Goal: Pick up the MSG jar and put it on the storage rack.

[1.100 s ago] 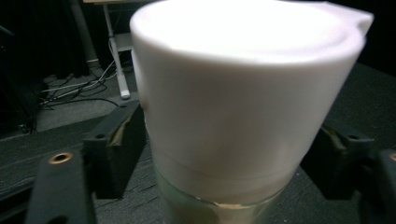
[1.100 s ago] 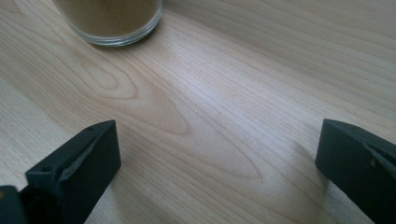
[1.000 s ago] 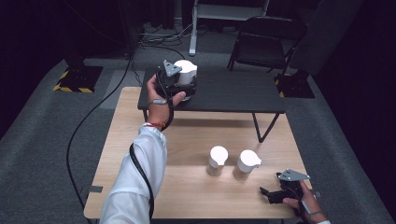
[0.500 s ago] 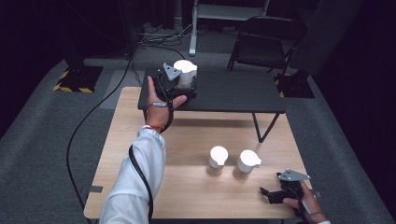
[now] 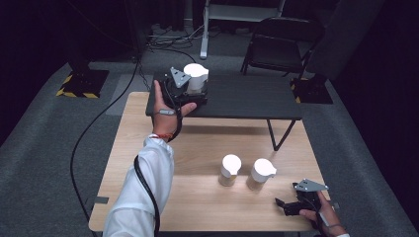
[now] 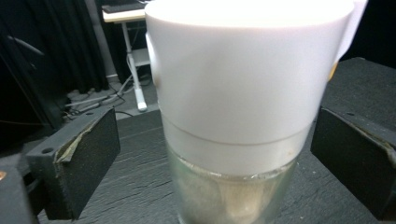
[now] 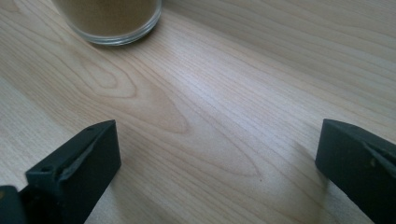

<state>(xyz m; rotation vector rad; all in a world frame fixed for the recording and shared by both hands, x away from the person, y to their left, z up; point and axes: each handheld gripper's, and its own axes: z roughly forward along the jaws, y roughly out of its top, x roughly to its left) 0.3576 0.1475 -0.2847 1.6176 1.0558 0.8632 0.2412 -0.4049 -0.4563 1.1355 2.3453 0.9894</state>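
A glass jar [image 5: 196, 77] with a tall white lid stands on the low black table [image 5: 247, 96]. My left gripper [image 5: 193, 90] is around it, open. In the left gripper view the jar [image 6: 238, 93] sits between the pads [image 6: 88, 154], with a gap on each side. Those jaws have just been opening, and the jar is still between them. Two more white-lidded jars [image 5: 230, 169] [image 5: 260, 173] of tan powder stand on the wooden table [image 5: 197, 143]. My right gripper [image 5: 284, 205] rests open at the front right. Its own view shows a jar base [image 7: 112, 18] ahead of the gripper [image 7: 217, 158].
A black cable [image 5: 99, 123] trails off the wooden table's left side onto the grey carpet. A folding chair [image 5: 284, 44] and a white desk leg [image 5: 203, 34] stand behind the black table.
The left hand has spread around its gripper at the jar on the black table, and the jar stays standing there. The right hand has not moved.
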